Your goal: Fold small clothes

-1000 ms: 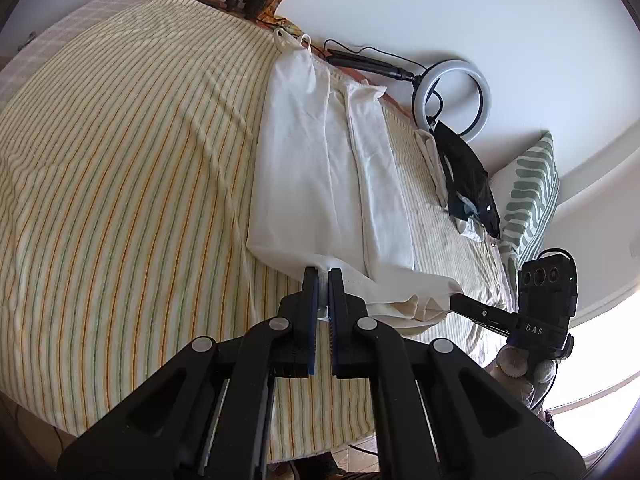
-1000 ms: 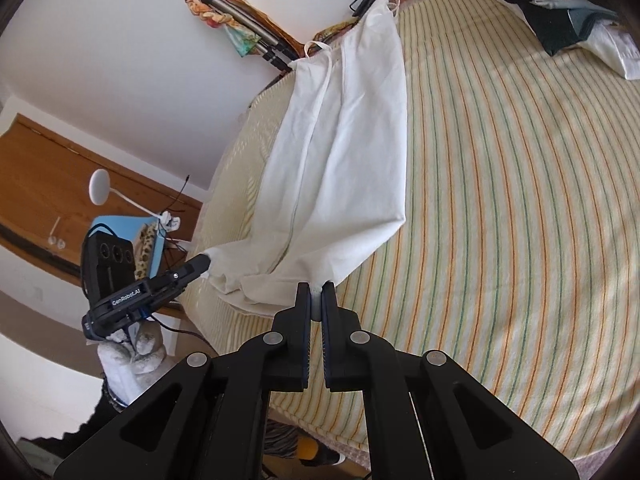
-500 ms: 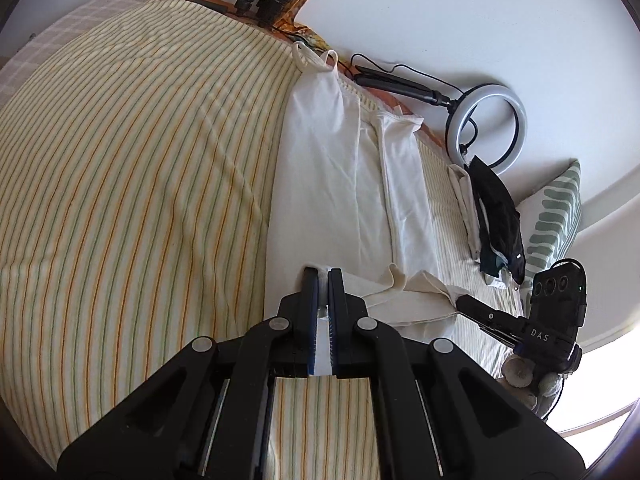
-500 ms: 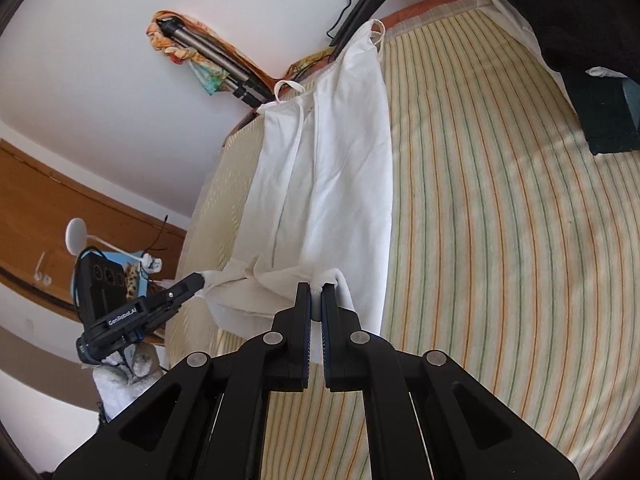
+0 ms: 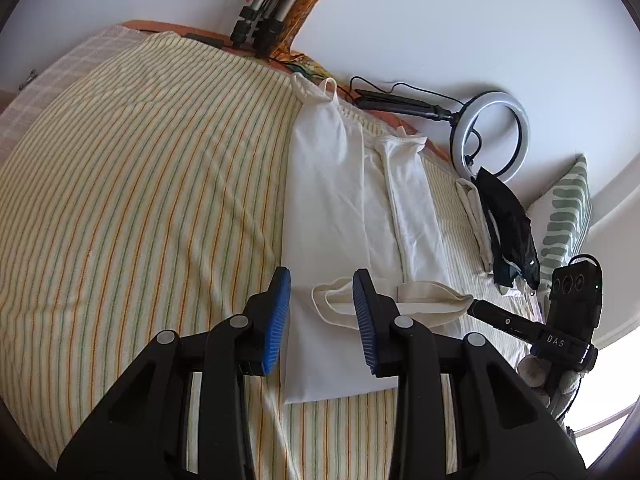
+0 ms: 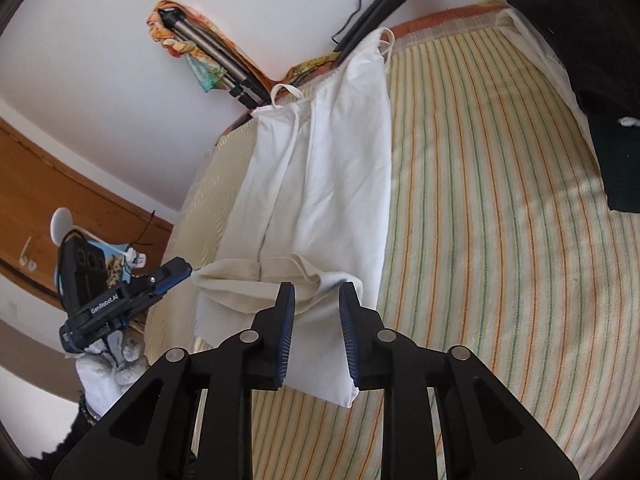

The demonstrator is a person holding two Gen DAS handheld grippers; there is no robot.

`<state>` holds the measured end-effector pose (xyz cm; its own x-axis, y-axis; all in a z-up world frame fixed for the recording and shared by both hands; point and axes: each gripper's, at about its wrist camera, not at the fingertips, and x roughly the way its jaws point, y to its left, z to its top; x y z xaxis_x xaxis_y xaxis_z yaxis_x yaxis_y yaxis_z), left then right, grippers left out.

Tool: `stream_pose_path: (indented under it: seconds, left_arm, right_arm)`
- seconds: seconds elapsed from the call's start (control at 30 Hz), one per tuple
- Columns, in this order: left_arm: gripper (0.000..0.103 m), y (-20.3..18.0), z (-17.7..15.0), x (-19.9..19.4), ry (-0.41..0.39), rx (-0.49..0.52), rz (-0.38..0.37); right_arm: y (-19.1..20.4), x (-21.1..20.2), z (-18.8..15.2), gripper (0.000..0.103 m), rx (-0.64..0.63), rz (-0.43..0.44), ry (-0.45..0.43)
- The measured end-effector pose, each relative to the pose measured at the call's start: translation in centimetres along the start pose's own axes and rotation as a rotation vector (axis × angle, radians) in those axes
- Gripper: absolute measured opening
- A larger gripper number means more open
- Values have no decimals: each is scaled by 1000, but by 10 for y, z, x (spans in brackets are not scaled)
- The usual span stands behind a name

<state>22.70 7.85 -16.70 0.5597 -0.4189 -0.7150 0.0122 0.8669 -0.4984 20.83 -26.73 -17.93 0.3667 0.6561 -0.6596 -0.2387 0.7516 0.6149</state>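
A white strappy garment [image 5: 340,208] lies lengthwise on the striped bed, its bottom hem folded up over its middle. It also shows in the right wrist view [image 6: 332,184]. My left gripper [image 5: 322,284] is open, its jaws either side of the folded hem edge. My right gripper [image 6: 317,298] is open just above the folded hem's other corner. The right gripper also shows in the left wrist view [image 5: 474,306], and the left gripper in the right wrist view [image 6: 186,272], each at a side of the fold.
The striped bedspread [image 5: 140,184] covers the bed. Black clothing [image 5: 508,220] and a folded white piece [image 5: 476,216] lie near a green patterned pillow [image 5: 568,208]. A ring light [image 5: 492,136] and tripod [image 5: 260,28] lean at the wall. Dark clothes [image 6: 592,92] lie at the right.
Both grippers carried the hem up over the garment, laid it down and opened, letting go of the fabric.
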Motion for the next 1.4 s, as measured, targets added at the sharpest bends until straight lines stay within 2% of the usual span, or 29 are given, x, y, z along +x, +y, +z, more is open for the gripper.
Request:
stream_pose_path:
  seconds: [0.13,0.23,0.33,0.47,0.6,0.87,1.07,1.13,1.2,1.23,1.3,1.4]
  left_arm:
    - [31,-14,-12,-13,-6,98,-8]
    - [30,-25,-24,-9,42,157,-22]
    - [21,-32,-35,6,105,210,8]
    - [21,-31,-41,27,174,225,40]
    - [21,-27,-34,38,184,208,43]
    - [21,-31,1,52,85,305,160]
    - [21,-20,35,55,41,289,175]
    - [21,-18,49,57,32,288,176]
    - [22,-15,64,60,25,271,164]
    - [24,-12,72,63,27,258,155]
    - [36,-6,87,66,20,228,132]
    - [39,1,111,80,24,192,108]
  right_arm:
    - [20,-8,-10,22,-96,8,13]
    - [32,1,-19,18,-160,3,65]
    - [39,17,-25,16,-216,-36,113]
    - [39,38,-23,13,-235,-61,152]
    - [37,49,-12,13,-241,-73,154]
    - [32,54,21,13,-233,-160,99]
    - [24,51,48,14,-218,-199,65]
    - [21,49,57,20,-215,-209,46]
    - [15,47,69,33,-206,-208,28]
    - [12,47,74,36,-200,-206,21]
    - [5,48,85,38,-187,-212,11]
    - [-4,51,103,38,-183,-230,0]
